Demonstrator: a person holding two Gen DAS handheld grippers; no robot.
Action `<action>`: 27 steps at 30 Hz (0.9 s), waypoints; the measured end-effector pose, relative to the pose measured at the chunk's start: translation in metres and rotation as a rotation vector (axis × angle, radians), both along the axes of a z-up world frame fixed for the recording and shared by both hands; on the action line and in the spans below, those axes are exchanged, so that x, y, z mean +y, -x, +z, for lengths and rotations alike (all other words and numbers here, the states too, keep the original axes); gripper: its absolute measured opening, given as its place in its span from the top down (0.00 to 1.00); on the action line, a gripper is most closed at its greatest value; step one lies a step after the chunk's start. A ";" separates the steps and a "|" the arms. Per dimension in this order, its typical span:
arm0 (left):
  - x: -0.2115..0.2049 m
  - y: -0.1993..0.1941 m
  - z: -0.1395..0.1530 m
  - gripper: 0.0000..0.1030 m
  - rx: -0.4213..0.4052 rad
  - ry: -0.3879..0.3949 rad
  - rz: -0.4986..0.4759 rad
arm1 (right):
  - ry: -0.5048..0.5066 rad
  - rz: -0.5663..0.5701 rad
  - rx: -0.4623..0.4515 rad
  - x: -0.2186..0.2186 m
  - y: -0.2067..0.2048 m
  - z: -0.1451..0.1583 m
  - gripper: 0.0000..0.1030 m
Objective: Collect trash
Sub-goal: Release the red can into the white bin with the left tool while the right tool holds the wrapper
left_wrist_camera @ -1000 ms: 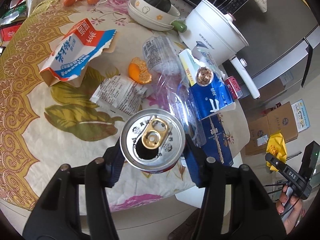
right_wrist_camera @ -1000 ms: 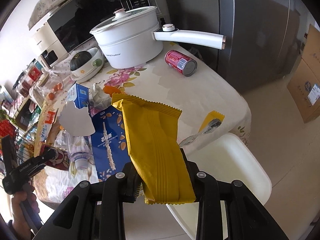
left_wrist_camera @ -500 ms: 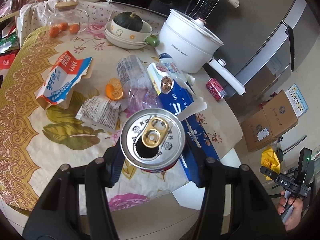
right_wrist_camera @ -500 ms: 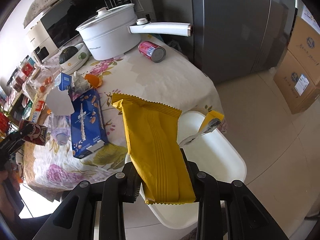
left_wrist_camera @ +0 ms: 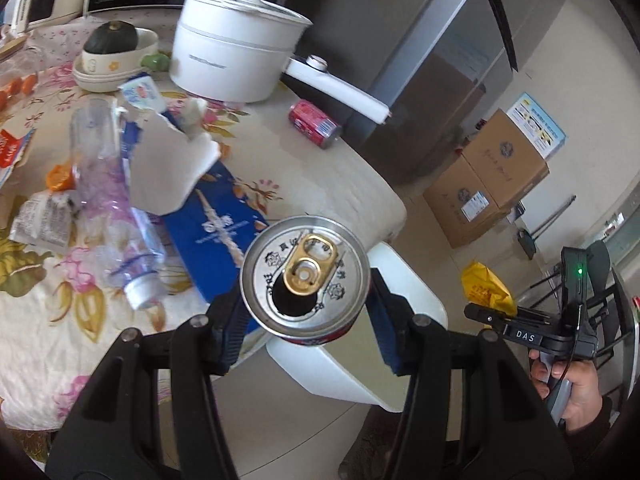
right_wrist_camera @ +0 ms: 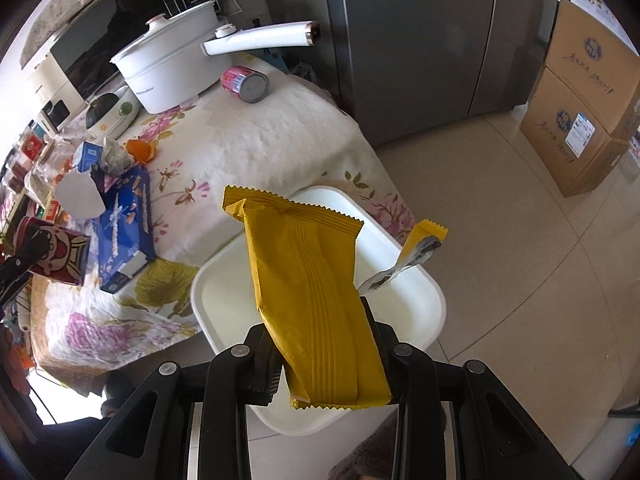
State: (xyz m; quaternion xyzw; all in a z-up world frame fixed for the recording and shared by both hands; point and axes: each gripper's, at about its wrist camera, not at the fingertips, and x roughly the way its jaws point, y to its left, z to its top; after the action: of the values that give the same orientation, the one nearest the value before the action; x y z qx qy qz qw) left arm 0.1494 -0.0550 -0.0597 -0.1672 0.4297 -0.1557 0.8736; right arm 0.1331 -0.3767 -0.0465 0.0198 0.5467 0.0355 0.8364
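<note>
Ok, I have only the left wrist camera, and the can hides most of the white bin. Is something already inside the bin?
Observer: In the right wrist view, the part of the white bin that shows holds nothing; a wrapper covers the middle.
Operator: What does the right gripper hold? I see only a bit of yellow.
Observer: The right gripper is shut on a long yellow wrapper, which sits over the bin's opening in that picture.
Operator: Is the wrapper whole?
Observer: No. A twisted torn strip sticks out from its right side.
</note>
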 end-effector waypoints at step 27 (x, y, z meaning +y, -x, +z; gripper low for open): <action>-0.102 -0.012 -0.076 0.45 0.103 -0.209 -0.201 | 0.075 -0.036 0.086 -0.042 0.008 -0.037 0.68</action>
State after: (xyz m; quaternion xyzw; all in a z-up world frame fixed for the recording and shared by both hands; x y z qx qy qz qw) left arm 0.1611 -0.1566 -0.1356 -0.0393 0.5023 -0.1878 0.8431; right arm 0.1248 -0.4187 -0.0835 -0.0003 0.5828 -0.0011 0.8126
